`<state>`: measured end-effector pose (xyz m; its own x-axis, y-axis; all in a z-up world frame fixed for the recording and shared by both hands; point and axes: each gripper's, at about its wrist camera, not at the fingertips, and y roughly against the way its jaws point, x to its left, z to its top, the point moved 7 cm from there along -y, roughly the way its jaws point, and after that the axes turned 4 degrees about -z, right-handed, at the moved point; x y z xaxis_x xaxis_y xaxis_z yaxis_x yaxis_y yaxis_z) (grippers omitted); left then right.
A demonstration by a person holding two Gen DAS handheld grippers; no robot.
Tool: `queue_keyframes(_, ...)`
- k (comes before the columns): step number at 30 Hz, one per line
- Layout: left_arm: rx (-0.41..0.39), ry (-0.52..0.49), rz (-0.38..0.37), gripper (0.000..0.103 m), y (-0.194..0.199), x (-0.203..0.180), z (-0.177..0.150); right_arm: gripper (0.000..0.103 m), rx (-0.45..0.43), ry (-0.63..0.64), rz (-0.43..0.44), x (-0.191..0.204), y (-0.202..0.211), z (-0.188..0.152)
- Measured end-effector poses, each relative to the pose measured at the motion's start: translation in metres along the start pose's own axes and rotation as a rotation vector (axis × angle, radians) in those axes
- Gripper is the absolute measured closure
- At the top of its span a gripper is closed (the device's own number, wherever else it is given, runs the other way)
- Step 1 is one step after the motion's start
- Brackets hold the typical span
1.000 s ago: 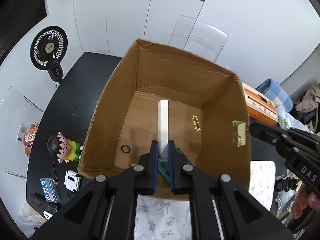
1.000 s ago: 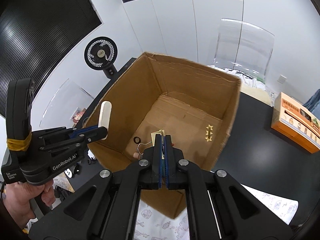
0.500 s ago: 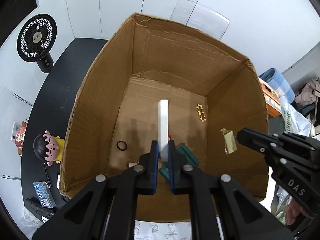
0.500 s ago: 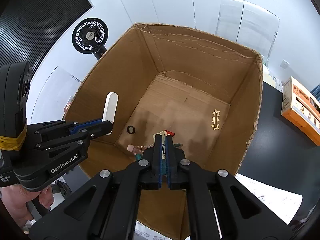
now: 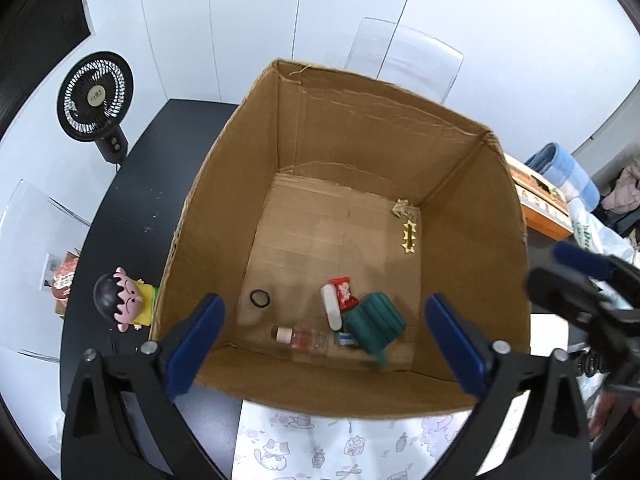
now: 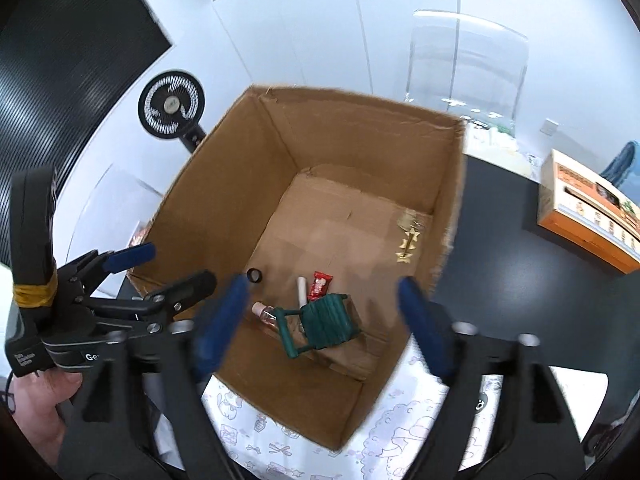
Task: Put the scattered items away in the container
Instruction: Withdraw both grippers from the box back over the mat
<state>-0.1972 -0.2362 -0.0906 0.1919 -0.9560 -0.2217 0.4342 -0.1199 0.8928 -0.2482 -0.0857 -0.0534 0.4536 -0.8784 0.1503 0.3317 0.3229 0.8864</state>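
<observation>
An open cardboard box (image 5: 336, 128) (image 6: 224, 184) stands on the black table. On its floor lie a white bar (image 5: 332, 307) (image 6: 301, 289), a red packet (image 5: 343, 291) (image 6: 321, 282), a green ridged cup (image 5: 375, 324) (image 6: 326, 326), a small clear bottle (image 5: 302, 338), a black ring (image 5: 259, 298) (image 6: 254, 275), a gold star clip (image 5: 409, 236) (image 6: 407, 245) and a small yellow folded item (image 5: 401, 207). My left gripper (image 5: 326, 344) is open and empty above the near box wall. My right gripper (image 6: 320, 320) is open and empty above the box.
A cartoon figurine (image 5: 122, 300) stands on the table left of the box. A black fan (image 5: 94, 98) (image 6: 170, 108) is at the far left. An orange box (image 6: 588, 204) sits at the right. A patterned paper (image 5: 340, 444) lies under the box's near side.
Both grippers opened. The white bar fell from the left gripper and the yellow item from the right; both now lie on the box floor. Both grippers pulled back.
</observation>
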Motion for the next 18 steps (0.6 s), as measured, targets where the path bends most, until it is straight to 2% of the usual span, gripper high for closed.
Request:
queue_keyframes(1,-0.009,-0.001,0.007,0.0,0.004,-0.003,-0.001,0.001,-0.014,-0.005,-0.005,-0.004,0.007,-0.001)
queue_keyframes(3,-0.026,-0.004,0.022,0.0,0.011,-0.01,-0.003,0.0,-0.036,-0.012,-0.024,-0.014,0.02,-0.005)
queue_keyframes(6,-0.038,0.002,0.003,0.0,0.021,-0.027,-0.004,0.0,-0.065,-0.035,-0.046,-0.033,0.042,-0.012)
queue_keyframes(18,-0.044,-0.11,-0.053,0.0,0.027,-0.14,-0.024,0.0,-0.09,-0.155,-0.126,-0.144,0.105,-0.071)
